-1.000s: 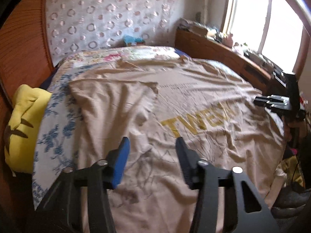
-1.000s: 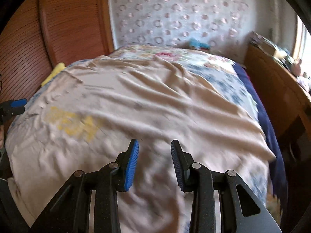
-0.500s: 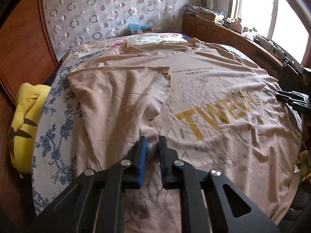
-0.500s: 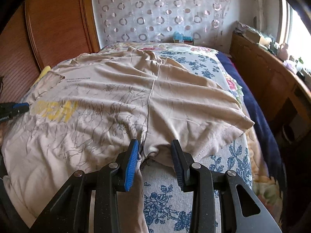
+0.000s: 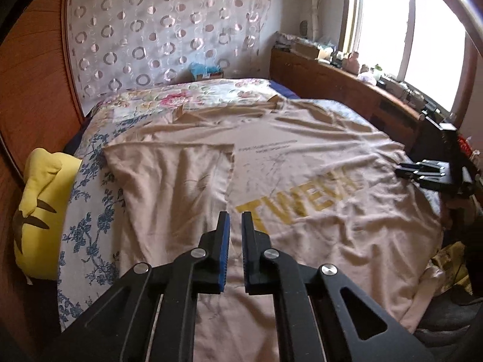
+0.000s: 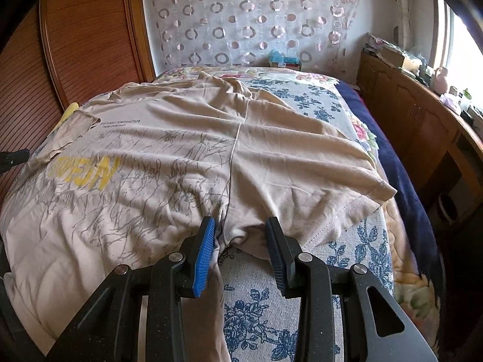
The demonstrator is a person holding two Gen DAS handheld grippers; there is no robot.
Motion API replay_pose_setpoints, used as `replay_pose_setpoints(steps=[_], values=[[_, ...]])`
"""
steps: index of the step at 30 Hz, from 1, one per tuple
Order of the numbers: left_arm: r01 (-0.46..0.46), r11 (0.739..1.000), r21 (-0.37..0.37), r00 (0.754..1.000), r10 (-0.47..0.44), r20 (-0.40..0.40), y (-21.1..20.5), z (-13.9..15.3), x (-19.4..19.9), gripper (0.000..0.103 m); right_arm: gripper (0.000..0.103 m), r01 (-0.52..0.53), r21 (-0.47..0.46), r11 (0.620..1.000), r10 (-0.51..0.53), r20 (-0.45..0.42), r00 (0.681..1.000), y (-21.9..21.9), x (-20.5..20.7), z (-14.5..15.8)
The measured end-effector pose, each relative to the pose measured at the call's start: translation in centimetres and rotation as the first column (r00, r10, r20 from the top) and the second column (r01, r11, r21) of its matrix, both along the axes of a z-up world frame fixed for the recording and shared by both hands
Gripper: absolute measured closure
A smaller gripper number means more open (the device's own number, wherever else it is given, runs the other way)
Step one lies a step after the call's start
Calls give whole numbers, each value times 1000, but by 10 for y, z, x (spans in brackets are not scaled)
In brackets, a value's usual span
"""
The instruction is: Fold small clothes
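A beige T-shirt (image 5: 302,175) with yellow lettering (image 5: 302,199) lies spread flat on the bed. Its one sleeve (image 5: 169,181) lies folded in over the body. My left gripper (image 5: 235,220) is shut at the seam where that sleeve meets the body, and appears to pinch a bit of cloth there. In the right wrist view the T-shirt (image 6: 151,150) fills the bed, its other sleeve (image 6: 302,166) spread out. My right gripper (image 6: 241,229) is open at that sleeve's underarm, with bunched cloth between its fingers. It also shows at the far side of the left wrist view as the right gripper (image 5: 422,172).
A blue floral bedspread (image 6: 265,301) lies under the shirt. A yellow plush cushion (image 5: 42,205) sits at the bed's left edge against the wooden panel (image 6: 75,45). A cluttered wooden cabinet (image 6: 407,114) runs along the window side. A blue box (image 5: 205,71) stands at the far end.
My left gripper went from wide open to shut at the sleeve seam, then lifted slightly. The right gripper moved from over the shirt's body to the sleeve's underarm, its jaws unchanged.
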State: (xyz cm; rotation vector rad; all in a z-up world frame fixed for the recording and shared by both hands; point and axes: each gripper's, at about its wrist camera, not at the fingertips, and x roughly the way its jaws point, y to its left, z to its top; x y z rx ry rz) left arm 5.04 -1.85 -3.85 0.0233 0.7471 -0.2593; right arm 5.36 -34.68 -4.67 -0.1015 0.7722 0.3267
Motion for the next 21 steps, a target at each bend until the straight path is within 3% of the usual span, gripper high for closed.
replay_pose_setpoints(steps=[4, 7, 9, 10, 12, 14, 16, 21], values=[[8, 1000, 7, 999, -9, 41, -7, 9, -3, 91, 67, 4, -5, 1000, -4, 0, 1000, -1, 3, -1], [24, 1000, -11, 998, -23, 64, -10, 14, -2, 77, 67, 5, -1, 1000, -5, 4, 1000, -4, 6, 0], [31, 999, -17, 997, -29, 70, -13, 16, -1, 57, 67, 13, 12, 1000, -14, 16, 1000, -10, 5, 3], [36, 999, -18, 997, -35, 69, -15, 16, 0, 54, 65, 28, 21, 999, -29, 30, 999, -16, 4, 6], [37, 999, -19, 997, -35, 70, -18, 17, 3, 41, 47, 65, 31, 997, -66, 47, 997, -29, 5, 11], [39, 999, -31, 996, -37, 78, -19, 16, 4, 28, 45, 120, 49, 992, -123, 61, 991, -49, 7, 16], [43, 998, -51, 996, -39, 82, -20, 16, 6, 24, 44, 160, 36, 986, -162, 70, 984, -64, 9, 18], [50, 998, -46, 996, -46, 76, -28, 13, 10, 23, 44, 209, -8, 978, -208, 42, 977, -93, 21, 12]])
